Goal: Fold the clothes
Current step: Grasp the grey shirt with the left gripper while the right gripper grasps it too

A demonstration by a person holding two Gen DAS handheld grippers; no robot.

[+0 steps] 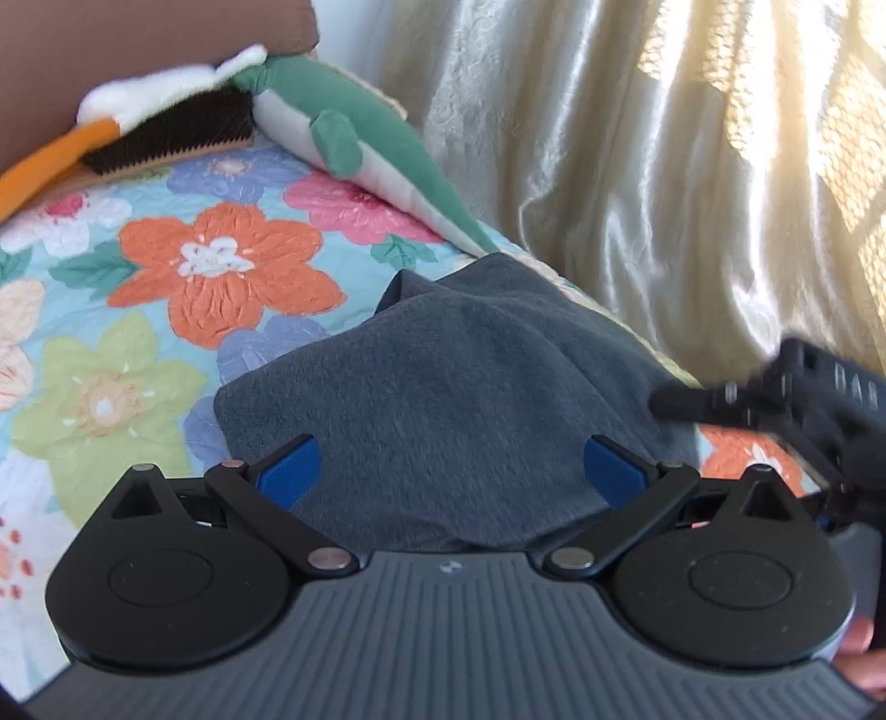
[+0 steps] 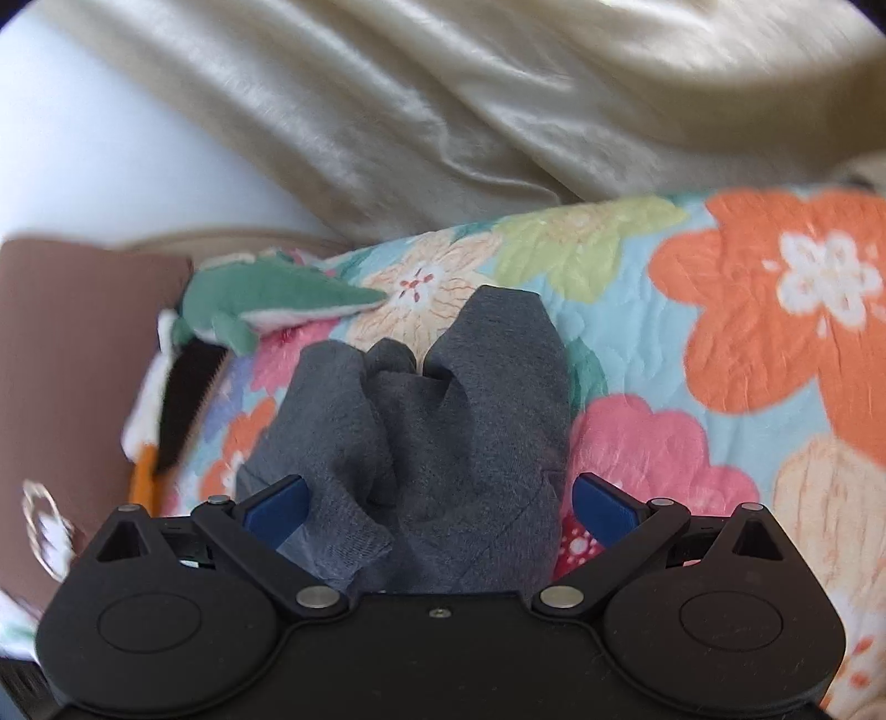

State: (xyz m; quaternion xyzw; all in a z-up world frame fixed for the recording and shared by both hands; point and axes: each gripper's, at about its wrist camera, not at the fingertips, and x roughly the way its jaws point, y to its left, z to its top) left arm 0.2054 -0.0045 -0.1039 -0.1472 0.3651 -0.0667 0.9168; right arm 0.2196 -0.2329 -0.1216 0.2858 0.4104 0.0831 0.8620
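A dark grey garment (image 1: pixel 443 387) lies bunched on a floral quilt (image 1: pixel 166 277). My left gripper (image 1: pixel 451 471) is open, its blue pads (image 1: pixel 290 471) spread wide just above the garment's near part. My right gripper (image 2: pixel 440 507) is open too, its blue pads (image 2: pixel 603 507) either side of the crumpled grey garment (image 2: pixel 443 432), which bulges up between them. The right gripper's black body (image 1: pixel 803 399) shows blurred at the garment's right edge in the left wrist view.
A green and white plush toy (image 1: pixel 354 127) and a black-bristled brush (image 1: pixel 171 133) lie at the quilt's far end by a brown headboard (image 1: pixel 111 50). Cream curtains (image 1: pixel 664 166) hang along the bed's side. The plush toy also shows in the right wrist view (image 2: pixel 266 299).
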